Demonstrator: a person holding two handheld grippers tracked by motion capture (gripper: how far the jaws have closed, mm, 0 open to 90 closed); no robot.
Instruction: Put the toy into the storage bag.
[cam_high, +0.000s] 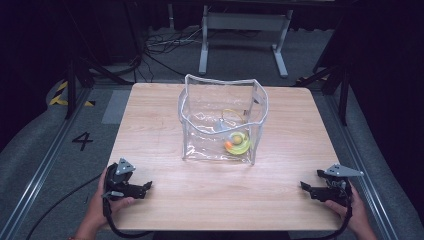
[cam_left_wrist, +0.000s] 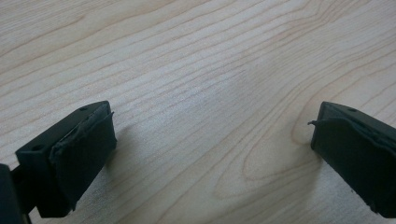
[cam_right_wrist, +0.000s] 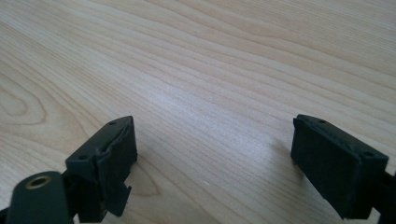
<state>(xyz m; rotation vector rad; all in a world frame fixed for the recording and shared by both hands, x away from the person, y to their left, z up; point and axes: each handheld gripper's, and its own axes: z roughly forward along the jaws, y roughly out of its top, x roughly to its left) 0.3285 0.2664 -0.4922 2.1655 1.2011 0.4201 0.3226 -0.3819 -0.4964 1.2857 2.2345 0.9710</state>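
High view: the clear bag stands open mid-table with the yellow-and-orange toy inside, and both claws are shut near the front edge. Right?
Not quite. The left claw and right claw are open, jaws wide apart over bare table, as both gripper views show. The clear bag does stand open with the toy inside.

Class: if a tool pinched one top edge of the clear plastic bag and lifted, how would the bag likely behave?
The clear plastic bag would probably flex: its rim already waves and bows. It looks light, holding a small yellow and orange item, so it may slide when pushed. That item would likely shift inside.
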